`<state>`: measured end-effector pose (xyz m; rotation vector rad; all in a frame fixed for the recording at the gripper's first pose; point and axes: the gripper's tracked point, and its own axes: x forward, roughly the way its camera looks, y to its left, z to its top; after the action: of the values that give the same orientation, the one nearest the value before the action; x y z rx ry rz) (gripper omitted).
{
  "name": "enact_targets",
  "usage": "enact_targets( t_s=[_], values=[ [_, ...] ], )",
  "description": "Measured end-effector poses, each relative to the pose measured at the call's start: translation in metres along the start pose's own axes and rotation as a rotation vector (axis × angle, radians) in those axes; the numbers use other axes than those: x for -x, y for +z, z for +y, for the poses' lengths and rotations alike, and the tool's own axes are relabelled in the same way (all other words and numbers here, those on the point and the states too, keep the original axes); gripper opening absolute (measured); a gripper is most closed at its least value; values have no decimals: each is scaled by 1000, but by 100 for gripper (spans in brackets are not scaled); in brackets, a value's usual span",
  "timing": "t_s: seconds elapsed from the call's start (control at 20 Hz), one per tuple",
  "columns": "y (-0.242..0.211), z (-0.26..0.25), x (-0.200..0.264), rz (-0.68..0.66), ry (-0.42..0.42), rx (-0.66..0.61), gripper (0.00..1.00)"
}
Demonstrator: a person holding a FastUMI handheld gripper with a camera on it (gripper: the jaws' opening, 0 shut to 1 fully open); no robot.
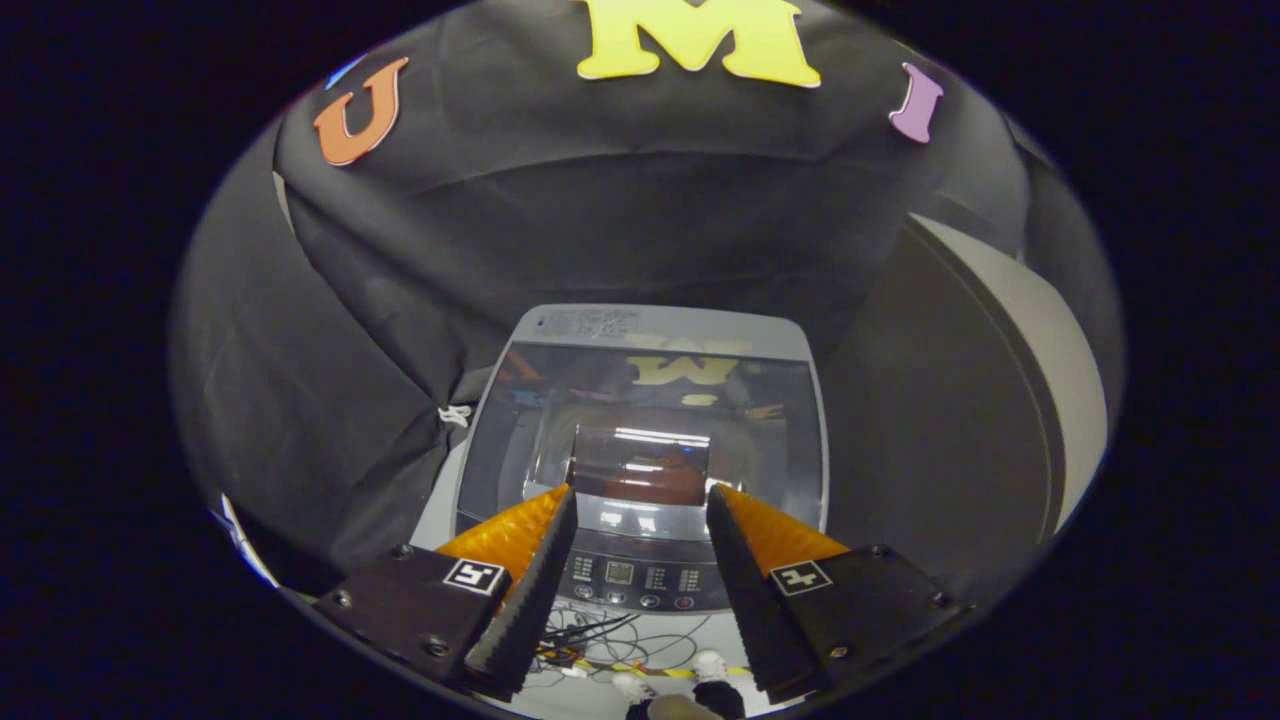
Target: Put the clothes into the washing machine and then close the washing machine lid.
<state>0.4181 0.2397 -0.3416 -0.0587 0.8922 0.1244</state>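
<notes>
A grey top-loading washing machine (640,330) stands below and ahead of me, against the black cloth wall. Its glass lid (640,420) lies flat and closed, and through the pane a reddish garment (660,480) shows inside the drum. The control panel (630,578) with its buttons runs along the machine's near edge, between my fingers. My gripper (640,495) hangs open above that near edge, its orange and black fingers (520,540) spread wide with nothing between them.
Black cloth closes in the left and back. A dark panel with a pale grey edge (1010,350) stands to the right of the machine. Loose cables and a yellow cord (600,650) lie on the floor in front of the machine.
</notes>
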Motion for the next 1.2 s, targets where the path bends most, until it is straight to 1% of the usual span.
enact_targets(
  t_s=[0.15, 0.3, 0.4, 0.55, 0.75, 0.9, 1.05, 1.2],
  values=[
    [8, -7, 41, -90, -10, 32, 82],
    [18, -16, 98, -191, -6, 32, 82],
    [21, -21, 142, -269, -1, 19, 82],
    [19, -43, 219, -388, 10, -13, 82],
    [15, -89, 307, -549, -38, -15, 82],
    [5, -126, 370, -654, -50, -39, 100],
    [-15, -165, 430, -749, -51, -65, 100],
    [-43, -209, 480, -816, -78, -76, 100]
  ],
)
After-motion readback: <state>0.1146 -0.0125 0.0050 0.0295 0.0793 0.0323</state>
